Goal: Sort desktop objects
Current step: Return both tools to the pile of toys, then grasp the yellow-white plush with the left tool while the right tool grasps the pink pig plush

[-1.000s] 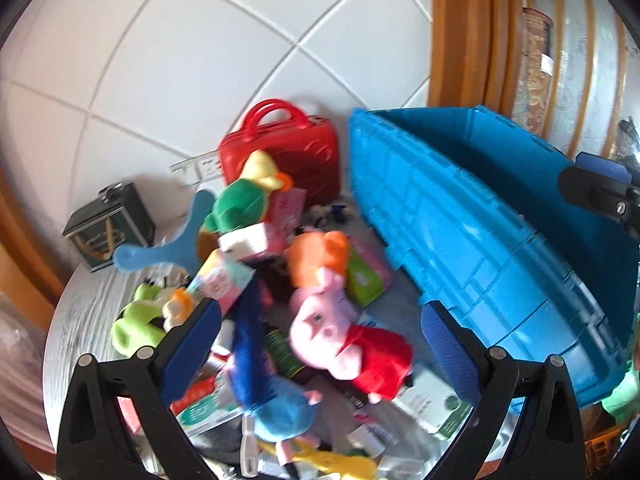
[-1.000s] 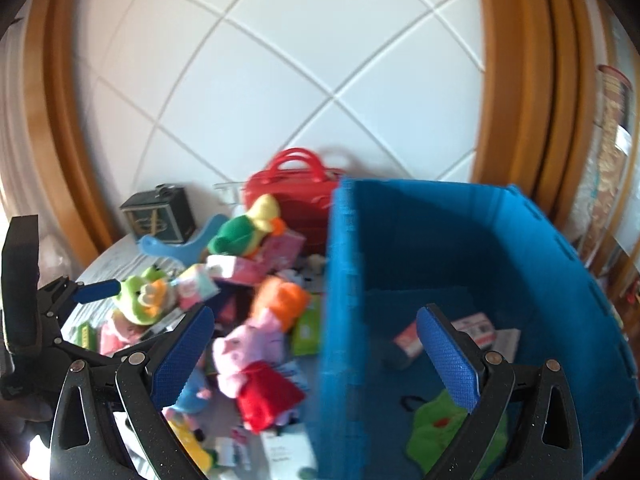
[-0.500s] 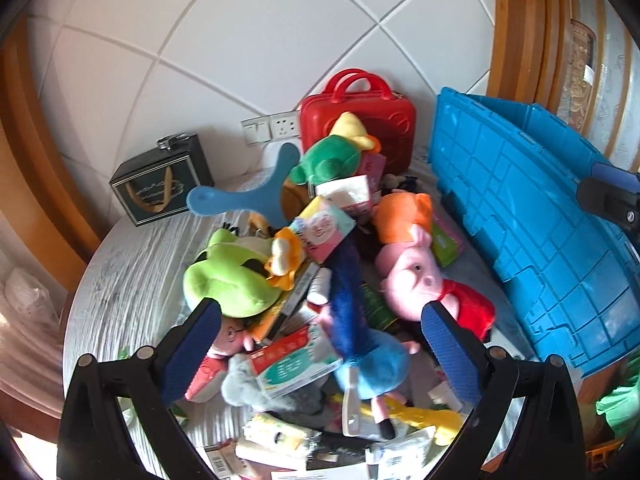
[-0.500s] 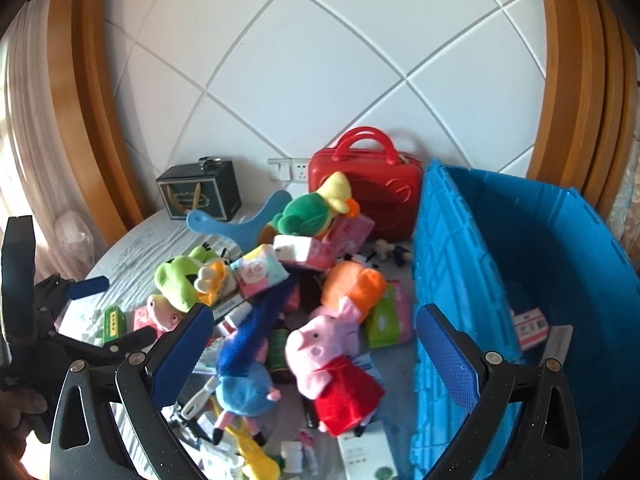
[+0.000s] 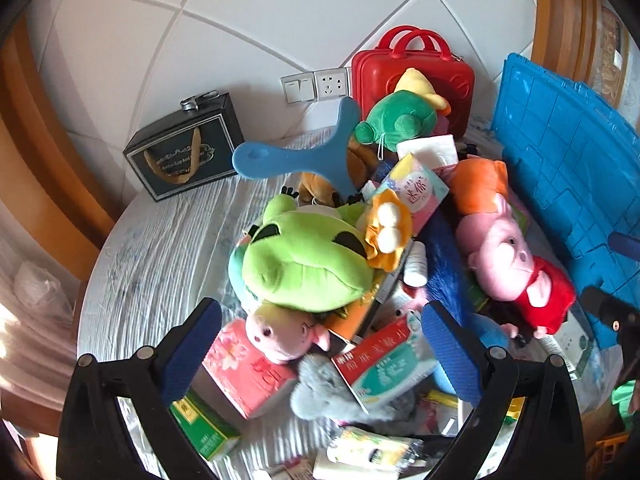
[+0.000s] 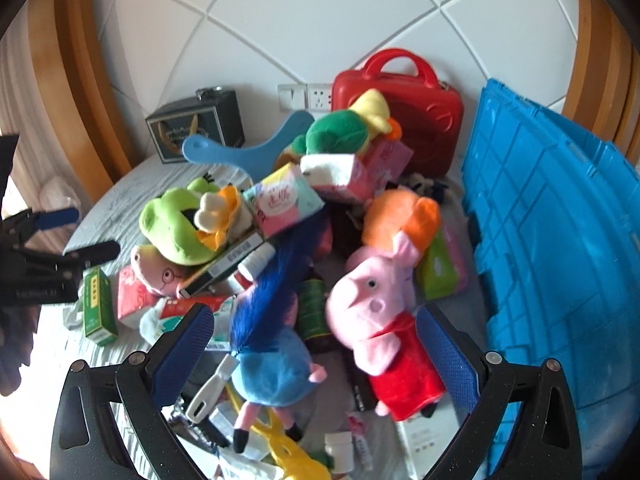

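A heap of toys and boxes covers the round table. In the left wrist view my left gripper [image 5: 320, 356] is open above a pink pig head plush [image 5: 280, 334] and a red-green packet [image 5: 386, 360], just below the green frog plush [image 5: 308, 260]. In the right wrist view my right gripper [image 6: 316, 354] is open over a blue-dressed pig plush [image 6: 276, 364] and the pink pig in a red dress [image 6: 380, 320]. Neither gripper holds anything. The left gripper [image 6: 60, 236] also shows at the left edge of the right wrist view.
A blue crate [image 6: 552, 240] stands at the right of the table. A red case [image 5: 412, 76], a black gift box [image 5: 184, 152] and a wall socket [image 5: 314, 84] line the back wall. A blue boomerang-shaped toy [image 5: 296, 152] tops the heap. Bare tablecloth [image 5: 160, 248] lies at the left.
Both grippers have swung left, away from the blue crate and toward the heap. The left one has come lower and closer over the frog plush; both stay open and empty.
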Action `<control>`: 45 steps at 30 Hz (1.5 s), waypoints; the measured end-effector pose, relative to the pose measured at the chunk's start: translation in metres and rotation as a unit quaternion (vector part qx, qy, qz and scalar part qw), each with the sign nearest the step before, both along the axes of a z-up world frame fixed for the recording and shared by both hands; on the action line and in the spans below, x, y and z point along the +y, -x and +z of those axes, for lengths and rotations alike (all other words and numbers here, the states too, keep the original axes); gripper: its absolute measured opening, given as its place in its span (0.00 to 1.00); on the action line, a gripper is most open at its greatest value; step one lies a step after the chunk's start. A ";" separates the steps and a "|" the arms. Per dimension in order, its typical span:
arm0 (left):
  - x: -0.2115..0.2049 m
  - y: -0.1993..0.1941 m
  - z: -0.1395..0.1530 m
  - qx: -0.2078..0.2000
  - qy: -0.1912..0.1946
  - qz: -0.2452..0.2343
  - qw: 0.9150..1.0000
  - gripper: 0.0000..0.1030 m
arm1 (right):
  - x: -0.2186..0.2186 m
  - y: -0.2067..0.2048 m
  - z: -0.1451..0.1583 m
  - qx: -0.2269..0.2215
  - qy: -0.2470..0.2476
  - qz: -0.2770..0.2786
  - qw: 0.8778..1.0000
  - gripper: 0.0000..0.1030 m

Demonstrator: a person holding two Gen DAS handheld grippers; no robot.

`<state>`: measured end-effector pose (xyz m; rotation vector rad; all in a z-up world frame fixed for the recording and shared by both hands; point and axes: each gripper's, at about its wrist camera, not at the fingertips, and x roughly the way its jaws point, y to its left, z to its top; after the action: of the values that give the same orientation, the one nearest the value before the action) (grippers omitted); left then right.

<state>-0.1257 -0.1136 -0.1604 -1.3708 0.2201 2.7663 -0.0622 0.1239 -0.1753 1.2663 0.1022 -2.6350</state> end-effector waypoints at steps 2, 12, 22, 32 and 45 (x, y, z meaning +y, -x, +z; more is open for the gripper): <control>0.001 0.011 -0.005 0.001 0.012 -0.021 1.000 0.98 | -0.004 0.001 -0.006 -0.004 -0.003 -0.002 1.000 1.00; 0.052 0.080 -0.037 -0.009 0.020 -0.132 0.991 0.98 | 0.000 0.000 -0.031 -0.027 -0.037 -0.033 0.998 1.00; 0.073 0.129 -0.089 -0.072 0.043 -0.130 0.988 0.70 | 0.044 0.008 -0.060 -0.043 -0.053 -0.090 0.994 1.00; 0.057 0.103 -0.079 -0.075 0.020 -0.127 0.989 0.28 | 0.037 0.075 -0.117 -0.095 -0.114 -0.027 0.989 1.00; 0.020 0.036 -0.022 -0.028 -0.051 -0.099 0.993 0.28 | 0.013 0.102 -0.175 -0.140 -0.191 0.059 0.970 0.94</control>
<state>-0.1616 -0.0937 -0.1828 -1.3218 0.1985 2.5386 -0.1641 0.1364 -0.3502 1.6791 0.6428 -2.3778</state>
